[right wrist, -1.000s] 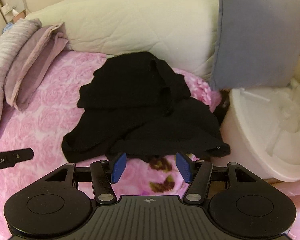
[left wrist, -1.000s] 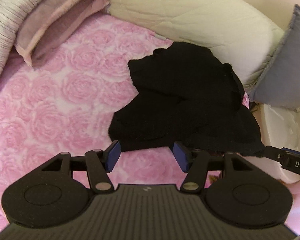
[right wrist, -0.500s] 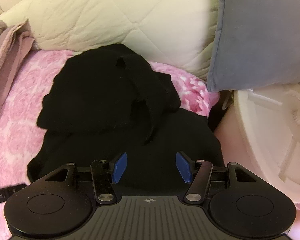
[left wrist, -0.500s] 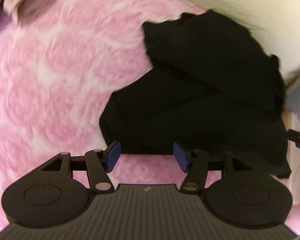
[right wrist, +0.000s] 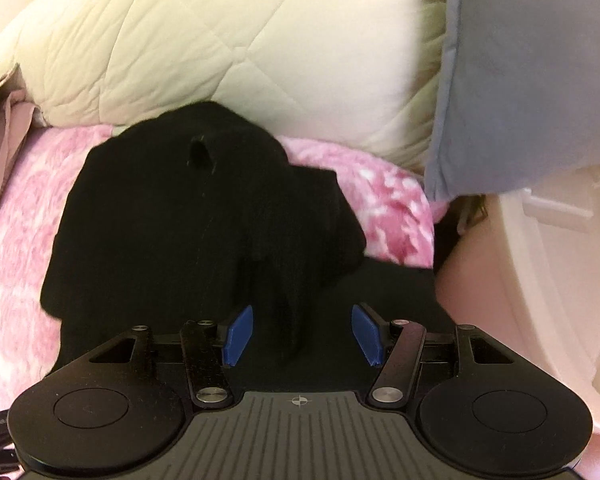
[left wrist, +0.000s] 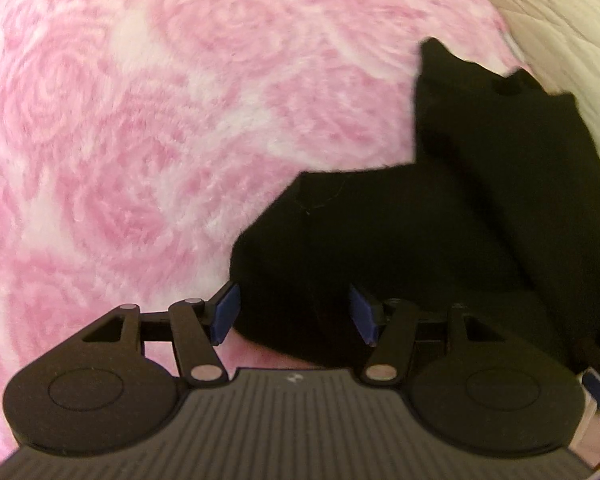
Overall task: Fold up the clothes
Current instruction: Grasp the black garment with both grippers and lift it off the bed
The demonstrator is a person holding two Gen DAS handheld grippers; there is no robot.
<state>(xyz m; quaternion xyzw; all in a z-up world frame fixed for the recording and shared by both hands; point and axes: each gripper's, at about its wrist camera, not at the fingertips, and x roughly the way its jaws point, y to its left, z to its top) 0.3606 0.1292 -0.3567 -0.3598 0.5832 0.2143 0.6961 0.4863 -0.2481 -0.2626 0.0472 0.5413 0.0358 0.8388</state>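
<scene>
Jaws on both are wide with nothing pinched yet: the left gripper is opening a bit more with the near corner of the black garment sitting between its pads, and the right gripper hangs over the crumpled middle. The garment's bunched on the pink rose bedspread, toward 2 o'clock from the left gripper. Looks like the first grab, so next up is closing on an edge each and spreading it flat.

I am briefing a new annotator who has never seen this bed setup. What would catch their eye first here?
A crumpled black garment lies in a heap on the pink rose-patterned blanket, stark against it. Behind it a cream quilted duvet is bunched up, with a grey pillow to its right. Both claws are low over the garment's near edge: the left claw is opening, the right claw open.
</scene>
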